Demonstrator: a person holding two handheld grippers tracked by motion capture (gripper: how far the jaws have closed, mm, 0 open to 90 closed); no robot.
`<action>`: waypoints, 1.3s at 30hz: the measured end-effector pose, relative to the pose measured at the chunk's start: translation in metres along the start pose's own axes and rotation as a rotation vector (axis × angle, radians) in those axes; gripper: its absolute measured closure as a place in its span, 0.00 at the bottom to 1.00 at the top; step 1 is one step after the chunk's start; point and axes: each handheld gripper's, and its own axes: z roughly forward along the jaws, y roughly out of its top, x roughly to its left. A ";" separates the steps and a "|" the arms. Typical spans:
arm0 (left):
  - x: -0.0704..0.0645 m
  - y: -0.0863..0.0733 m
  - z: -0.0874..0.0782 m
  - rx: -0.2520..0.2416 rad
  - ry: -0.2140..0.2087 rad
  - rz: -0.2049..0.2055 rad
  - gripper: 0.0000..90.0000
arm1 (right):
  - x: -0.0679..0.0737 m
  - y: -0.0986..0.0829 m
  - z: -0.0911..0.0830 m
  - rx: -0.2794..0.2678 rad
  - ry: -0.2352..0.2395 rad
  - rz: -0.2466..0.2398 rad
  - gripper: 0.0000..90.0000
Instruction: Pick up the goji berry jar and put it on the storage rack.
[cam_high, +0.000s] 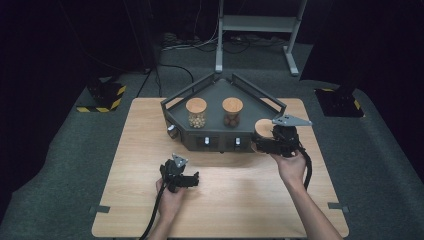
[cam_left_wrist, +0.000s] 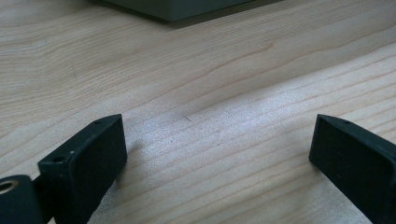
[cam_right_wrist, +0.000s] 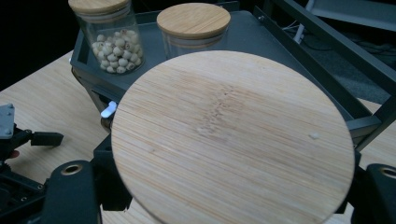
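My left gripper (cam_high: 192, 180) rests low over the bare table (cam_high: 235, 200), jaws spread wide with nothing between them. My right gripper (cam_high: 265, 145) has closed on a jar with a bamboo lid (cam_right_wrist: 232, 135), held at the tray's (cam_high: 200, 137) front right corner; the lid sits between and above the jaws. I judge placement is next: keep the jar upright, clear the rail, and set it down apart from the beige-bead jar (cam_high: 196, 113) and the dark-nut jar (cam_high: 232, 112).
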 end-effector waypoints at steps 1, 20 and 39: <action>0.000 0.000 0.000 0.000 0.000 0.000 0.05 | 0.000 0.001 0.000 -0.002 0.000 0.003 0.29; 0.000 0.000 0.000 0.000 0.000 0.000 0.05 | -0.007 0.014 0.006 -0.002 -0.022 0.014 0.29; 0.000 0.000 0.000 -0.001 0.000 0.000 0.05 | -0.014 0.030 0.016 -0.018 -0.052 0.054 0.29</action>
